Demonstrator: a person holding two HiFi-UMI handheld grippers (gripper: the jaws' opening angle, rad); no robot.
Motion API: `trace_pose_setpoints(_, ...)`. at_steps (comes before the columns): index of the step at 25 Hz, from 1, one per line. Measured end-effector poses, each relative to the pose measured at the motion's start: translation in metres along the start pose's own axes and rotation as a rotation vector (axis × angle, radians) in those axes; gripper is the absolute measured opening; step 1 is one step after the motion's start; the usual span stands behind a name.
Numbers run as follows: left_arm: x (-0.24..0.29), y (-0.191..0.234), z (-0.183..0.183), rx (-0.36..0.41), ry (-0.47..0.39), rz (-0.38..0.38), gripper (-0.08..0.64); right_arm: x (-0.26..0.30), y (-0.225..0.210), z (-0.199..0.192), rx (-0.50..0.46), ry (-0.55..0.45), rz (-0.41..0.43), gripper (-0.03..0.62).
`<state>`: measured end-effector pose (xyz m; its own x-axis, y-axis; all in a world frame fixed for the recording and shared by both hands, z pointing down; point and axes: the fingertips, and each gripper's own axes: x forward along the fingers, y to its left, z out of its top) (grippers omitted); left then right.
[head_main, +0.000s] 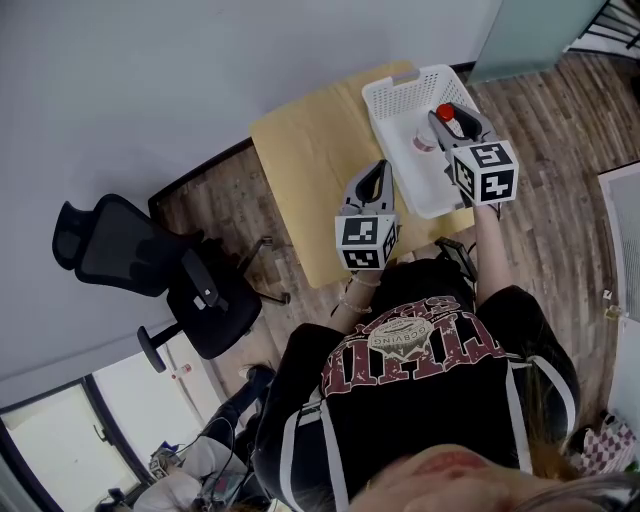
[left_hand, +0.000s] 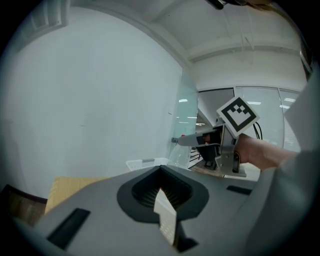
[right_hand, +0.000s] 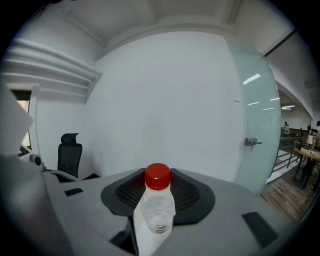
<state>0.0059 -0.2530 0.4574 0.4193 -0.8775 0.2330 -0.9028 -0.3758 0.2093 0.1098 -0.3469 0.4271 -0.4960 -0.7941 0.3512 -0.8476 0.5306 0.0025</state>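
Gripping a clear red-capped bottle (right_hand: 157, 202), the right gripper (head_main: 452, 117) hung over the white basket (head_main: 400, 90); the left gripper (head_main: 377, 170) was closed, empty.

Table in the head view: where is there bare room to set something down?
The table is bare left of the basket, from the far edge down to the left hand-held gripper, which hangs over its near part. The right end is crowded: the basket covers it, and the right hand-held gripper holds a bottle over it.
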Motion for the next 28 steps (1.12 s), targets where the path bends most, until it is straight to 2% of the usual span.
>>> trace_pose_setpoints(15,-0.022,0.019,0.005,-0.014,-0.035,0.058,0.048,-0.022,0.051,0.077,-0.081,-0.138,0.126,0.163)
trace_pose_setpoints(28,-0.048,0.047,0.005,-0.036,-0.054,0.15,0.048,-0.012,0.112,0.104,-0.11,-0.193,0.286,0.161)
